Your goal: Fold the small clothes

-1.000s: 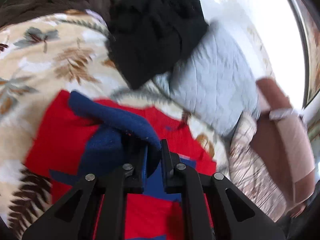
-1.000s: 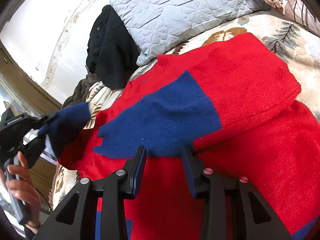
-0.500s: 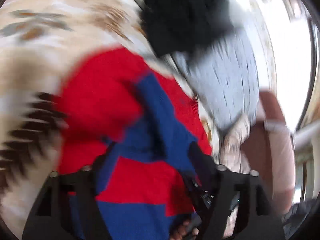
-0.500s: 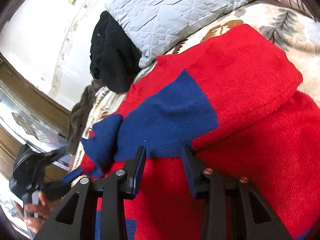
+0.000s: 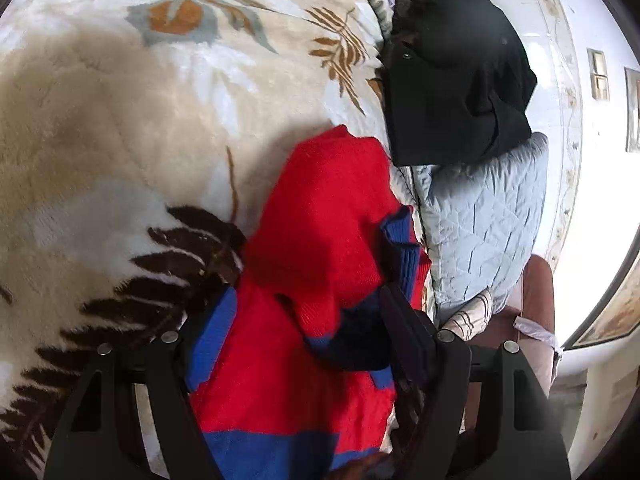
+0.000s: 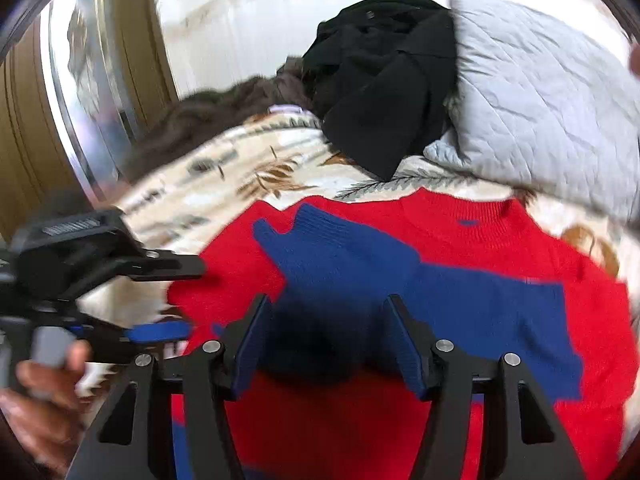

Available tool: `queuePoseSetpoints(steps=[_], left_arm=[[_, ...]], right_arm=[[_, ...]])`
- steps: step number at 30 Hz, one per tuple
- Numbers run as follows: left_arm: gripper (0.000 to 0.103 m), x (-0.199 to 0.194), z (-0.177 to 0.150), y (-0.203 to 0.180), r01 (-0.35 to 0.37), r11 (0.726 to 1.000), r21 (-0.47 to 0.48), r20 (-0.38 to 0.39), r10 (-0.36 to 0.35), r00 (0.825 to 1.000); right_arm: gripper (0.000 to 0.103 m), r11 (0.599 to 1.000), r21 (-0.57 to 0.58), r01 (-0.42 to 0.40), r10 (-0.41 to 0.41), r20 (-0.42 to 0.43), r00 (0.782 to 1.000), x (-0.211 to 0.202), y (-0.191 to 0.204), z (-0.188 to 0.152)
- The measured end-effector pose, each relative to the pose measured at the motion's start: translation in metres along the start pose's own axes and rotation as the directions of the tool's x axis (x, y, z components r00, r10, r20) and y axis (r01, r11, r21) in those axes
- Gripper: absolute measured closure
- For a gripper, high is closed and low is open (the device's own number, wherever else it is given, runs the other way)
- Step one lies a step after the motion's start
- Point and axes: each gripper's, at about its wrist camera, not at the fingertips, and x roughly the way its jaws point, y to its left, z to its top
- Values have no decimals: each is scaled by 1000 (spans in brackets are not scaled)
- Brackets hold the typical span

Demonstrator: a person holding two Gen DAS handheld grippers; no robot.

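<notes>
A red and blue knit sweater (image 6: 460, 248) lies on the patterned blanket with both blue sleeves folded across its chest. In the left wrist view the sweater (image 5: 320, 224) lies bunched between the wide-open fingers. My left gripper (image 5: 304, 312) is open and empty over the sweater's left side; it also shows at the left of the right wrist view (image 6: 132, 264). My right gripper (image 6: 326, 320) is open and empty just above the sweater's lower front.
A black garment (image 6: 384, 80) and a pale blue quilted pillow (image 6: 540, 100) lie behind the sweater by the headboard. A brown fuzzy throw (image 6: 208, 116) lies at the back left. The floral blanket (image 5: 140, 120) stretches to the left.
My left gripper has let go of the blue sleeve, which now lies across the sweater's chest, and has drawn back open. My right gripper has opened wider and turned left.
</notes>
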Motion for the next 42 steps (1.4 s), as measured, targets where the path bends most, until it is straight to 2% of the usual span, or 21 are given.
queuePoseSetpoints(steps=[2,3,4,7,9,11,14,17,22,24,26,27,28,29,30,32,34,36,37,39,42], left_arm=[[29,2,1,-4,5,1000,7,-6,-5,1000],[29,3,0,-7,5,1000,20,-5,-5,1000],[29,4,-1,-10,4,1000,31,-4,-4,1000],[29,6,-4,-17,-4,998,58,0,4,1000],[29,10,-6,-19,-16,997,69,-3,16,1000],[29,16,-11,-22,-28,996,84,-17,29,999],[29,22,-17,-24,-43,994,104,-30,46,998],[29,25,-20,-28,-53,991,127,-28,57,998],[30,27,-20,-30,-55,988,141,-15,58,998],[33,28,-20,-32,-59,987,152,-4,60,998],[52,27,-21,-35,-79,982,172,24,76,997],[66,27,-21,-36,-94,979,183,38,88,995],[76,26,-21,-37,-106,976,191,48,99,994],[78,26,-21,-36,-115,975,190,51,108,993],[81,27,-20,-35,-118,975,187,45,111,993],[83,30,-19,-32,-119,977,176,24,117,993],[83,33,-20,-29,-130,978,166,8,131,991],[83,29,-23,-28,-138,976,170,7,139,990],[83,25,-26,-30,-131,975,177,11,131,991],[83,12,-32,-38,-103,974,204,34,98,995],[83,-7,-36,-55,-85,960,266,112,56,992]], right_arm=[[48,996,-46,77,-78,-25,997,16,4,2],[77,997,-47,65,-66,-36,997,22,2,4],[93,999,-31,40,-41,-38,998,21,-4,3],[93,990,137,-26,21,33,999,0,-40,2],[94,954,292,-64,41,82,996,-18,-78,-6],[94,899,429,-85,45,102,994,-31,-118,-21],[94,838,544,-41,-1,77,997,-40,-165,-51],[94,757,651,-55,26,54,998,-41,-199,-84],[78,595,792,-140,52,136,989,-47,-232,-117],[76,559,815,-156,47,157,987,-43,-238,-117],[82,566,812,-142,43,142,989,-37,-240,-110],[99,584,800,-136,41,139,989,-38,-240,-103],[98,605,781,-156,34,171,985,-46,-239,-96],[99,616,768,-176,19,209,978,-56,-241,-97],[99,629,750,-204,2,260,966,-69,-240,-93],[99,635,749,-190,-40,278,960,-79,-245,-92],[98,616,782,-93,-50,157,986,-62,-257,-102],[100,590,808,2,-17,9,1000,-40,-264,-117],[99,585,811,-29,-21,51,998,-46,-263,-122],[91,590,807,-13,-84,77,994,-66,-256,-122],[90,609,793,1,-205,157,966,-100,-246,-117]])
